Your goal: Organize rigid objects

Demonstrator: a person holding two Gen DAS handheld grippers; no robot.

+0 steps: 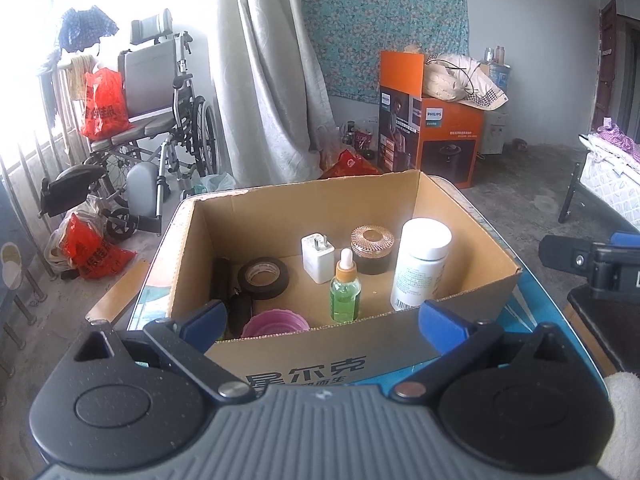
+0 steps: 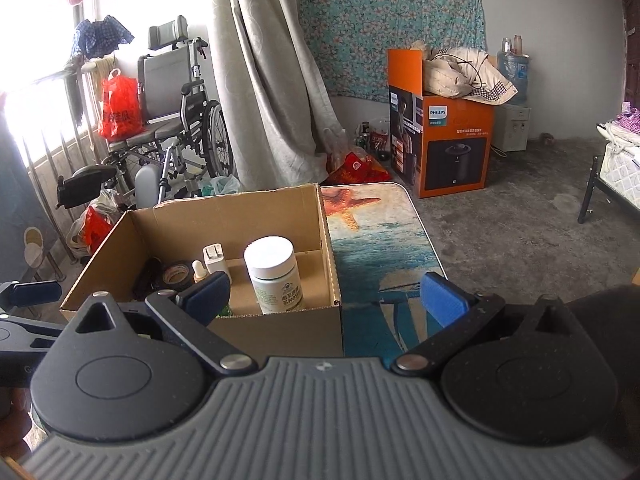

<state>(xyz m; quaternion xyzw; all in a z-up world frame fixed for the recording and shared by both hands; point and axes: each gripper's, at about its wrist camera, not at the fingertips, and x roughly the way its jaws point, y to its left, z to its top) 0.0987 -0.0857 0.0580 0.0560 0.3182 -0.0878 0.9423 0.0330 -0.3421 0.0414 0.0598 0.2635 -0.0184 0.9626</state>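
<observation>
Brown corrugated cardboard box point(image 1: 472, 272) sits on our sea-print tabletop point(image 2: 376, 256), holding a white-capped pill bottle point(image 1: 420, 264), green dropper bottle point(image 1: 345, 288), white plug adapter point(image 1: 317, 258), black tape roll point(image 1: 263, 278), copper-lidded jar point(image 1: 372, 250) and pink cup point(image 1: 275, 323). Our left gripper point(image 1: 322, 318) and right gripper point(image 2: 326, 294) both gape wide, holding nothing.

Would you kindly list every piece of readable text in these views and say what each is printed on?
"PHILIPS": on the orange appliance box on the floor.
"尔克": on the near outer wall of the open cardboard box; the rest is cut off.
White pill bottle label: too small to read.
Red plastic bags: characters too blurred to read.
</observation>
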